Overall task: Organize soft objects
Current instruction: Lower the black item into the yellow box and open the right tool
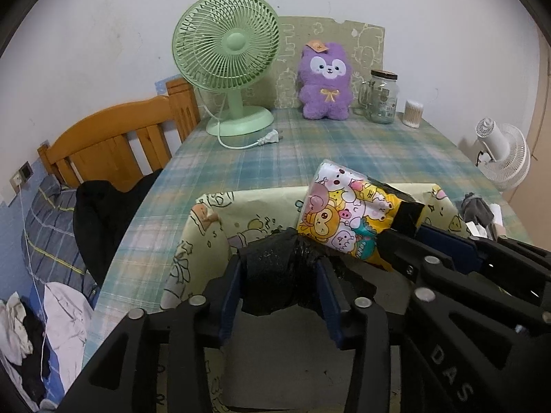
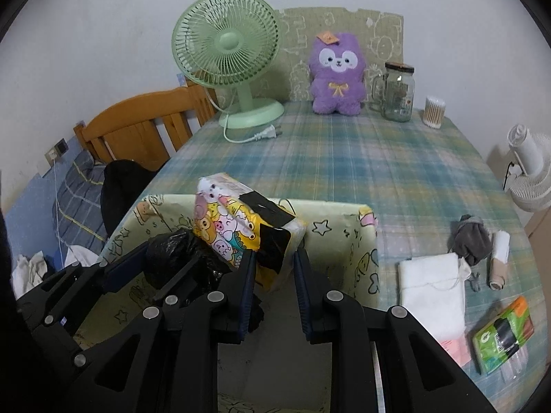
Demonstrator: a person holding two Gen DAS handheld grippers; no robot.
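Left gripper [image 1: 281,275] fingers pinch a crumpled black plastic bag [image 1: 272,272], lower centre. Right gripper [image 2: 273,270] fingers clamp a cartoon-print soft pack with black tape [image 2: 237,227], both over the pale yellow cartoon-print fabric box [image 2: 344,230] on the plaid surface [image 2: 378,165].

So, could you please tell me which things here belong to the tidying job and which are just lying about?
Job:
cartoon tissue pack, in right gripper
black bag, in left gripper
storage box
grey sock
white cloth
green tissue pack

Lying about:
green fan
glass jar
cotton swabs
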